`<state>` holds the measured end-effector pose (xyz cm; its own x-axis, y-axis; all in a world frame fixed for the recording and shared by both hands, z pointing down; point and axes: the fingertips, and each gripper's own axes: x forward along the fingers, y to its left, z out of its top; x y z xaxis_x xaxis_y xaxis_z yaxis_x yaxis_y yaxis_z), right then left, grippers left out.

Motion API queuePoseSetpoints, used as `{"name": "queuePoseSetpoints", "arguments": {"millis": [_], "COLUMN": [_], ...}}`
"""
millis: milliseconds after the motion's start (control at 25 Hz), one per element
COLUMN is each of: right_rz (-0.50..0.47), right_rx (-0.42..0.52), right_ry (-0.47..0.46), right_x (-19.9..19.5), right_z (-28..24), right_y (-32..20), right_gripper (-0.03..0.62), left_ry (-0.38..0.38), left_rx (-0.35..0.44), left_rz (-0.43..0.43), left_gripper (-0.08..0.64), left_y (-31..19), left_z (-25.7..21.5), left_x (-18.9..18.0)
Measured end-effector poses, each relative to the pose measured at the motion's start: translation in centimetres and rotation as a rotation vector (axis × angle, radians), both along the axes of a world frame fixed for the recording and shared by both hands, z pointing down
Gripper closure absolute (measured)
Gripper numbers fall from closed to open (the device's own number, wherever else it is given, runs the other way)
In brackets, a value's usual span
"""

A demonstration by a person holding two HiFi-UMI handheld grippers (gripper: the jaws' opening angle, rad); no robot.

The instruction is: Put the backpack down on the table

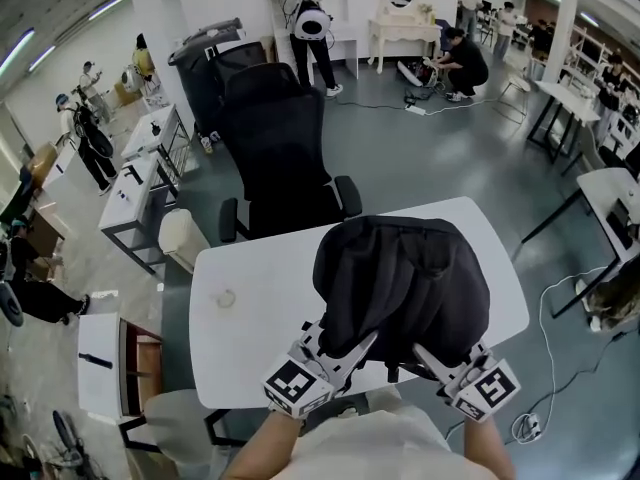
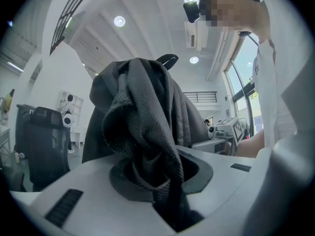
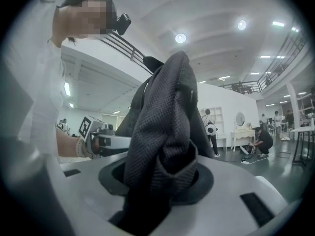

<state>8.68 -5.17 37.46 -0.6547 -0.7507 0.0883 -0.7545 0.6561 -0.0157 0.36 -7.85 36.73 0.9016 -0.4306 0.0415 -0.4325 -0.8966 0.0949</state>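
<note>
A black backpack (image 1: 400,283) hangs over the white table (image 1: 250,318), above its right half, with both grippers holding it up. My left gripper (image 1: 352,353) is shut on a bunched strap of the backpack (image 2: 147,146) at its lower left. At the lower right, my right gripper (image 1: 428,358) is shut on another fold of the backpack's strap fabric (image 3: 162,151). Both gripper views are filled by dark mesh fabric squeezed between the jaws. Whether the bag's bottom touches the tabletop is hidden.
A black office chair (image 1: 278,158) stands just beyond the table's far edge. A small pale round thing (image 1: 226,297) lies on the table's left part. Other white desks (image 1: 140,183) and several people stand around the room. Cables (image 1: 560,328) run on the floor at right.
</note>
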Motion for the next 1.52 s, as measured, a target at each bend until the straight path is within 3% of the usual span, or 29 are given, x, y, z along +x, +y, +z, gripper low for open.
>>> {"name": "queuePoseSetpoints", "arguments": {"millis": [760,1120,1520], "right_rz": [-0.173,-0.255,-0.282], "right_rx": [0.046,0.033,-0.006], "right_ry": [0.013,0.04,0.034], "right_x": [3.2,0.5,-1.3], "right_z": [0.3,3.6,9.0], "right_y": [-17.0,-25.2,-30.0], "right_gripper": [0.405,0.403,0.4], "left_ry": [0.0,0.009,-0.023], "left_rx": [0.025,0.0,-0.033], "left_rz": [-0.166,-0.255,-0.322], "left_gripper": [0.454,0.454,0.454], "left_y": [-15.4,-22.8,-27.3], "left_z": [0.3,3.8,9.1], "left_x": [2.9,0.1,-1.6]}}
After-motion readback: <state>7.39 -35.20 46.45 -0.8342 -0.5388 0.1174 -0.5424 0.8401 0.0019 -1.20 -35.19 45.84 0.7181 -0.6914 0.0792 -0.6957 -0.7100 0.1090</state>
